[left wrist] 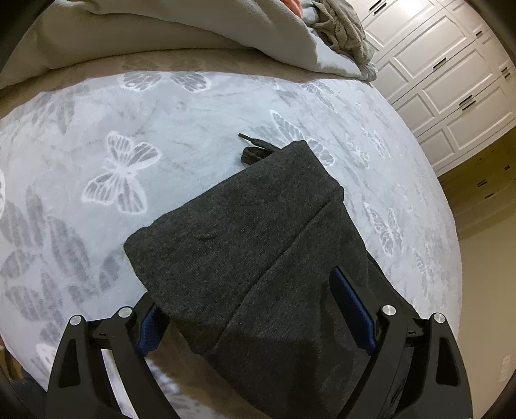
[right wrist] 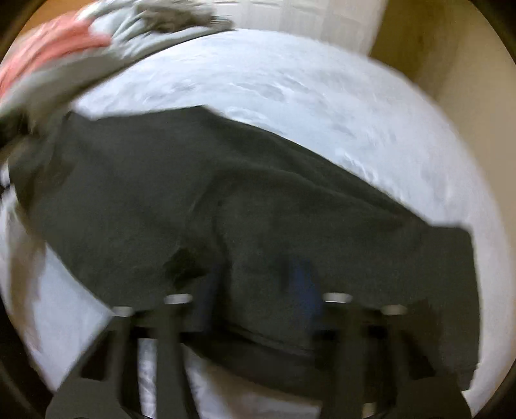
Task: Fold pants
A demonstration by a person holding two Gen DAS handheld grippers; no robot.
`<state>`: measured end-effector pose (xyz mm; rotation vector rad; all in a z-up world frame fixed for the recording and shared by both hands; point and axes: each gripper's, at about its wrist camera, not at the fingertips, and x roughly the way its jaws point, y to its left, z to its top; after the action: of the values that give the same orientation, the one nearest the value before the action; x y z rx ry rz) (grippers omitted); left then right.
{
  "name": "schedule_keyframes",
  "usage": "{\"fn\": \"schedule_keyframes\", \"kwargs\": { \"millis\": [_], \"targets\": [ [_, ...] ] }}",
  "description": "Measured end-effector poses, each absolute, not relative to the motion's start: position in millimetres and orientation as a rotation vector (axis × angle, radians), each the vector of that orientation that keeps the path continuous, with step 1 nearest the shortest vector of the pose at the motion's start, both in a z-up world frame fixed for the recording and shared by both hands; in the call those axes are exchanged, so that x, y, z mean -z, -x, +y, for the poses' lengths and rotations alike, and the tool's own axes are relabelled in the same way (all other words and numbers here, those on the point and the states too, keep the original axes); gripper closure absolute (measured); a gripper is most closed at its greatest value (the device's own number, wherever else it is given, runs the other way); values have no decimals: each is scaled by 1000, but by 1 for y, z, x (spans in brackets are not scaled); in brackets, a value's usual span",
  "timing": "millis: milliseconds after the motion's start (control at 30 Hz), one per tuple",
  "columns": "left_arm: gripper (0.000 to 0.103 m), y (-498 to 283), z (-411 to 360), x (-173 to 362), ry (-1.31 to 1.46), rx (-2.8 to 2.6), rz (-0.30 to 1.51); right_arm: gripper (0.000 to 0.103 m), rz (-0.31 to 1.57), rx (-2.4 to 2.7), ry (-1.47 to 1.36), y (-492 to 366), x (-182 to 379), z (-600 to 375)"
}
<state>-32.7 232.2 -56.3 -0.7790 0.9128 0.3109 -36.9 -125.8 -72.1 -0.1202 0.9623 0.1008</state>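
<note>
A bed (left wrist: 200, 106) covered by a pale blanket with a butterfly pattern (left wrist: 122, 174) fills both views, and a heap of bedding and other laundry (left wrist: 180, 29) is piled along its far edge. White panelled wardrobe doors (left wrist: 451, 80) are seen beyond the bed on the right. No containers are visible, so nothing can be said of contents.

The dark grey pants (left wrist: 258, 245) are laid on the blanket at the near side of the bed. In the left wrist view a doubled-over end with a straight folded edge is shown, and a drawstring (left wrist: 254, 151) trails out onto the blanket from under its far corner, so the waist end is judged to lie there. In the right wrist view, which is heavily blurred, a longer stretch of the same fabric is spread across the bed from left to right.

At least one fold is judged to be made already; the long spread portion is judged to be left for folding over and squaring.

The left claw (left wrist: 254, 312) is held apart, with its blue pads (left wrist: 354, 309) on either side of the near fabric and no pinch visible. The right claw (right wrist: 254, 283) is lost in blur against the cloth; it is taken to be nearly together, and whether fabric is pinched cannot be told.
</note>
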Motion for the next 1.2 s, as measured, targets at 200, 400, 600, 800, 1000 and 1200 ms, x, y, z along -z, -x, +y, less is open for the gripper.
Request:
{"fn": "schedule_keyframes", "kwargs": {
  "millis": [200, 400, 600, 800, 1000, 1200],
  "targets": [
    [16, 33, 234, 56, 802, -307, 911, 92, 889, -143, -138, 52, 31, -194],
    [16, 33, 231, 56, 789, -307, 913, 90, 913, -99, -165, 47, 40, -204],
    [16, 34, 229, 55, 782, -309, 915, 88, 859, -134, -301, 60, 25, -242],
    [16, 33, 227, 55, 773, -310, 918, 63, 895, 36, -75, 60, 34, -228],
    [16, 32, 228, 56, 785, -310, 917, 55, 757, -27, -44, 91, 6, -205],
    [16, 31, 227, 56, 773, -309, 922, 38, 801, -33, 298, 89, 36, -146]
  ]
}}
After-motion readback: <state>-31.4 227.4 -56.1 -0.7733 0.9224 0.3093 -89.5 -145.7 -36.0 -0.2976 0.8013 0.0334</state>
